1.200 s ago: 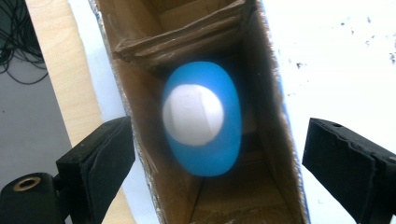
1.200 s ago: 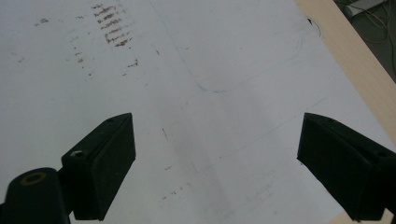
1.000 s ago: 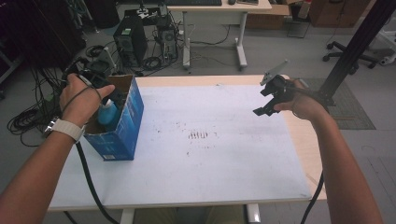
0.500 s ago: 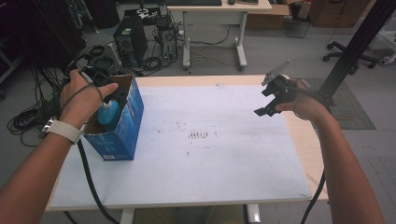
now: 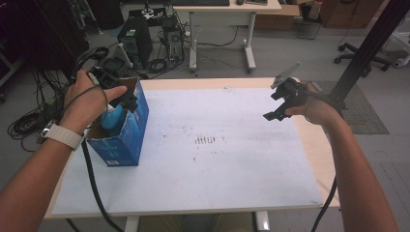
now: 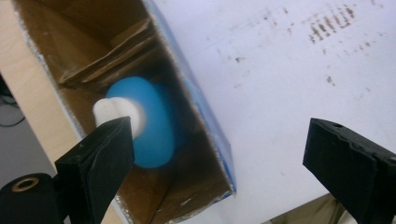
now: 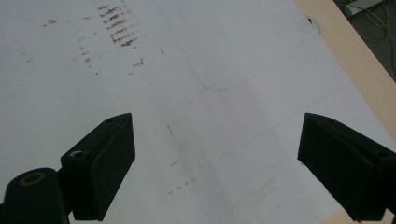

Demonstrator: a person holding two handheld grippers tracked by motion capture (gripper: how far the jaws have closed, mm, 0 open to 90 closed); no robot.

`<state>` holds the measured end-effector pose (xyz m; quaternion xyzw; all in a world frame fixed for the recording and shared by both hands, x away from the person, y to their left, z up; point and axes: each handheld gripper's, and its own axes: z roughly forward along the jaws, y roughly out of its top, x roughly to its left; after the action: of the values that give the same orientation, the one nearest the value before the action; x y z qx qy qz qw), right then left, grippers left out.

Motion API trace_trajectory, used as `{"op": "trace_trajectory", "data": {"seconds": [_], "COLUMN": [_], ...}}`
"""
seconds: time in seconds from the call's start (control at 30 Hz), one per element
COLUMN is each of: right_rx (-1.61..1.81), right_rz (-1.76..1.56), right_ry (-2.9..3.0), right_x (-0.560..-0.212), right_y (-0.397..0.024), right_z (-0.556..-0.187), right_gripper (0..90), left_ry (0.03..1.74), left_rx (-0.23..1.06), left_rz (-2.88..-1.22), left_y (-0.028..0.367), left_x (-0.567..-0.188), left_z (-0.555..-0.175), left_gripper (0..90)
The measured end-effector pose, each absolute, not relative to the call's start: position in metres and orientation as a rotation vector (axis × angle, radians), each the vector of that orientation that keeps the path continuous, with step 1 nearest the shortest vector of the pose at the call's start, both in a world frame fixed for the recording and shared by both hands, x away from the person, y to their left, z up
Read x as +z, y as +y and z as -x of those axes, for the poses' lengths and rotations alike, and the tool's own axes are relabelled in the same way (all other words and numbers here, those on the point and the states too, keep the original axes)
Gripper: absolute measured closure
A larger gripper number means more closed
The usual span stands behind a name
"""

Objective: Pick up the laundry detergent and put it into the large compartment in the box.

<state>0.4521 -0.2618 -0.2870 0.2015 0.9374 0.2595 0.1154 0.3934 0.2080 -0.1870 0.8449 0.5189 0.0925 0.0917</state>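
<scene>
Left tool (image 6: pixel 219 154), jaws wide, hung over the box (image 5: pixel 126 130); blue bottle (image 6: pixel 149 121) inside, at its 10 o'clock. Right tool (image 7: pixel 215 158) wide over the surface (image 7: pixel 243 51).

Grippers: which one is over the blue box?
The left gripper, at the table's left edge, jaws open above the blue box and its blue bottle. The right gripper hangs over bare white sheet.

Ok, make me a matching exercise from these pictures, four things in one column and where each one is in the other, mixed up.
Things:
1. Blue bottle with white cap
2. Open blue cardboard box
3. Left gripper
4. Right gripper

Places:
a. held above the table's right side, open
b. inside the box
c. standing at the table's left edge
d. above the box opening, open

Pairs: 1-b, 2-c, 3-d, 4-a
</scene>
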Motion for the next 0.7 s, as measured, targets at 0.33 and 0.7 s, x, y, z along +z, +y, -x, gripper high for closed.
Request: {"op": "trace_trajectory", "data": {"seconds": [0.33, 0.7], "right_rx": [0.753, 0.751], "right_rz": [-0.586, -0.580], "right_ry": [2.755, 2.762], "right_x": [-0.287, -0.285], "right_y": [-0.260, -0.257], "right_z": [-0.453, -0.452], "right_gripper": [11.1, 11.0], "left_ry": [1.393, 1.242], "left_rx": [0.219, 0.191], "left_rz": [-2.561, -2.640], "left_y": [0.194, 0.179], "left_x": [-0.182, -0.181], "left_z": [-0.387, -0.383], "left_gripper": [6.0, 6.1]}}
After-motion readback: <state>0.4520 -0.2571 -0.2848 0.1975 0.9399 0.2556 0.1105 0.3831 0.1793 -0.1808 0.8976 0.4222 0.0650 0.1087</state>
